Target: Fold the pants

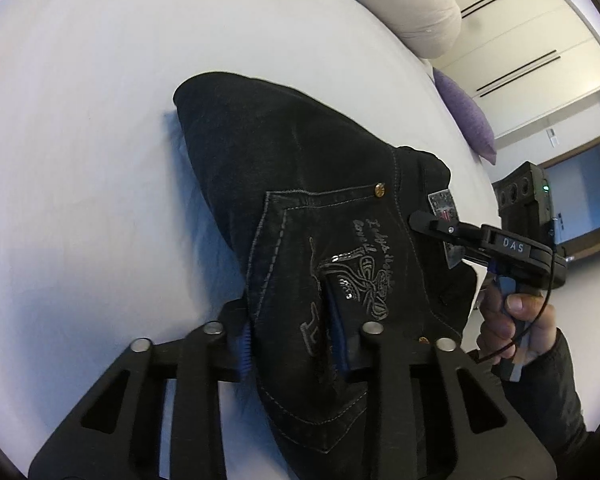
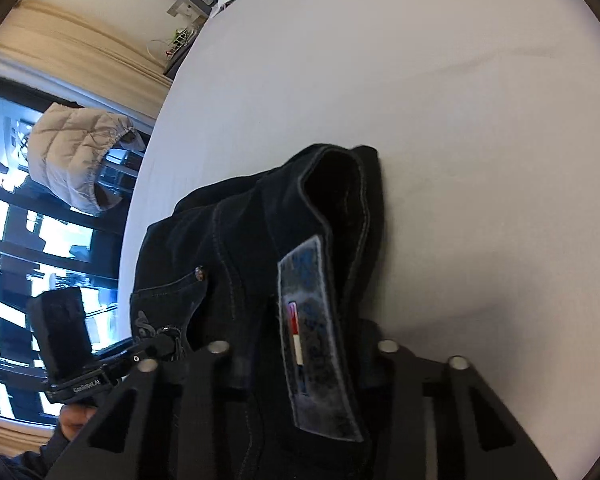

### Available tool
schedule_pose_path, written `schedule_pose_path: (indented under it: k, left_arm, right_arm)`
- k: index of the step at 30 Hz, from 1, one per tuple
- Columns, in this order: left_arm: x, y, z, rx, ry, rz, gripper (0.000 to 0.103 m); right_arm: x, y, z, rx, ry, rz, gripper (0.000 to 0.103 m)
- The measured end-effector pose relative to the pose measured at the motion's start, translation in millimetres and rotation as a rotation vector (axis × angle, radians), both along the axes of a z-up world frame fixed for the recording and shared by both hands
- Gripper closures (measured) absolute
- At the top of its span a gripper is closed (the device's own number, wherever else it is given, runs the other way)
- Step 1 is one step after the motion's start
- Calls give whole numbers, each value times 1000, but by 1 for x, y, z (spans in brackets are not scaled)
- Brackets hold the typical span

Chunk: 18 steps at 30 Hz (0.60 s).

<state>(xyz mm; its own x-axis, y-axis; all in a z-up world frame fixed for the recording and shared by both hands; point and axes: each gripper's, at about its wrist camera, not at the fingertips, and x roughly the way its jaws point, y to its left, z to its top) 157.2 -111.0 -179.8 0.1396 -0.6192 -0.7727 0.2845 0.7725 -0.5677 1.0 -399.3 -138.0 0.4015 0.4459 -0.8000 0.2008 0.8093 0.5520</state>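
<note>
The pants (image 1: 300,184), black denim, lie folded on the white bed (image 1: 100,120), bunched into a thick bundle with the waistband (image 2: 340,208) gaping upward. The seat faces up: an embroidered back pocket (image 1: 340,280) with a brass rivet (image 1: 380,189) at its corner, and a grey label patch (image 2: 320,340) on the waistband. The far folded end of the bundle rests well in from the bed's edges; the near end rises off the sheet into my tongs.

My left tongs (image 1: 296,328) are narrowed on the pocket area, denim pinched between the blue-padded fingers. My right tongs (image 2: 304,360) are narrowed on the waistband, gripping across the label patch. In the left view, the right tongs meet the waistband from the bed's right side, my hand (image 1: 512,320) around the handle. In the right view, the left tongs enter at the pocket from the left.

Beyond the bundle: a cream bolster (image 1: 420,12) and a purple pillow (image 1: 468,120) at the bed's far edge. A quilted jacket (image 2: 76,152) hangs by the window (image 2: 20,280).
</note>
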Motion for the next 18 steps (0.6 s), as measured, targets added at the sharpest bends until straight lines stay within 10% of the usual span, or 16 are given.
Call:
schedule_pose_path:
  k: [11,18]
  left_arm:
    - [34,26,68,19,-154,10,86]
    - [101,56,108,117,-257,26,86]
  right_arm:
    - [37,35,76,-24,-176,29,85]
    - [130,62,68,62,-197,21,85]
